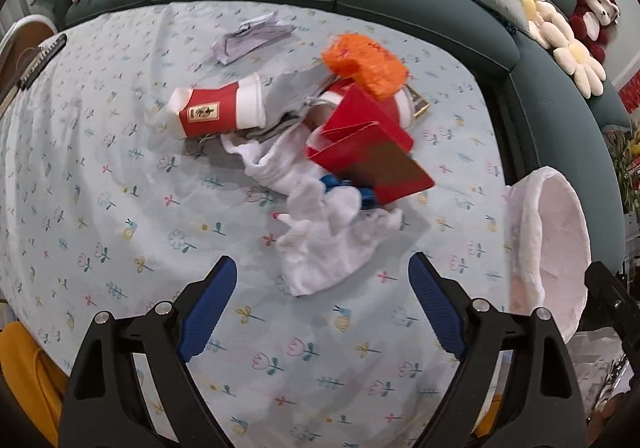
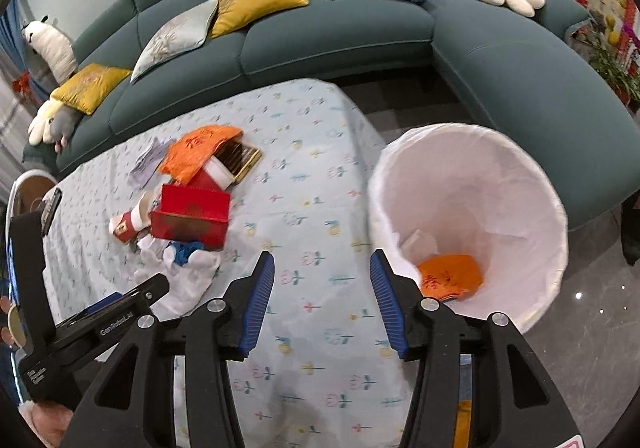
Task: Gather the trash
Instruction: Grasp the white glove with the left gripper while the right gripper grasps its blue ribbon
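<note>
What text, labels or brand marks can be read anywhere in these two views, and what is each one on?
"GenRobot.AI": white lettering on the black body of the left gripper, seen in the right wrist view.
Small white print lower on that body: too small to read.
Gold label on the red and white paper cup: script, illegible.
Red characters on the orange bag inside the white-lined bin: blurred.
Red characters on the orange bag on the table: blurred.
</note>
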`<state>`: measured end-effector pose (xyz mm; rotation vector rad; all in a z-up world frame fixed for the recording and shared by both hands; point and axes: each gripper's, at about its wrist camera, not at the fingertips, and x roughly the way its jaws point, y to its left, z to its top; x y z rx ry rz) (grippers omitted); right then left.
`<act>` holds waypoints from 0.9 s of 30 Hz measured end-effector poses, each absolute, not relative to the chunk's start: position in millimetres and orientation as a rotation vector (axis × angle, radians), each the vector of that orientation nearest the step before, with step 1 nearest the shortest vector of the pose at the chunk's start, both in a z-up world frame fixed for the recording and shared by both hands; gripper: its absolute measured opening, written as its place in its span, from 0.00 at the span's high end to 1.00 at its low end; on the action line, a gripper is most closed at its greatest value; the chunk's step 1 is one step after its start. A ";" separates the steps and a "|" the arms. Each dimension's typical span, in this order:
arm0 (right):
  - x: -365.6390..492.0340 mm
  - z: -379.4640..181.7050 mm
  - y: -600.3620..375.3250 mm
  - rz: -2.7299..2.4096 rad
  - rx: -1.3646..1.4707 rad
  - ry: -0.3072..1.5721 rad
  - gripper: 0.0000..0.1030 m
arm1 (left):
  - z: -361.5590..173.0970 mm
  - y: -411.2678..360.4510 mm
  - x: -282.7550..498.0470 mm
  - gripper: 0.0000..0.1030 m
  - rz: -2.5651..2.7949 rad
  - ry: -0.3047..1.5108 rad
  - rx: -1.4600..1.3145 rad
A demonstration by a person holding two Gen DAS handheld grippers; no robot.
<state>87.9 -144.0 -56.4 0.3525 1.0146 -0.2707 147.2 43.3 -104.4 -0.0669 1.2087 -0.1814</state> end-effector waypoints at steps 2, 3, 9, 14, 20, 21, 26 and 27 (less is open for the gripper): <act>93.3 -61.1 -138.1 -0.261 0.352 1.027 0.52 | -110.5 46.8 152.4 0.25 -0.192 1.224 -0.076; 97.7 -64.3 -133.6 -0.256 0.350 1.036 0.52 | -113.2 47.1 154.7 0.28 -0.194 1.233 -0.075; 112.3 -74.7 -117.7 -0.229 0.335 1.069 0.52 | -132.7 45.8 168.1 0.40 -0.215 1.274 -0.068; 122.6 -80.7 -107.2 -0.212 0.324 1.094 0.52 | -147.6 47.5 176.5 0.60 -0.210 1.316 -0.083; 134.1 -86.2 -89.7 -0.177 0.312 1.121 0.52 | -149.8 53.5 170.0 0.88 -0.257 1.343 -0.092; 135.3 -86.4 -85.6 -0.169 0.311 1.123 0.52 | -148.6 55.8 168.0 0.89 -0.260 1.347 -0.090; 138.3 -87.9 -68.1 -0.133 0.300 1.136 0.52 | -143.4 77.9 151.9 0.90 -0.265 1.381 -0.128; 138.6 -88.6 -64.9 -0.125 0.301 1.139 0.52 | -142.7 82.9 149.2 0.90 -0.262 1.386 -0.136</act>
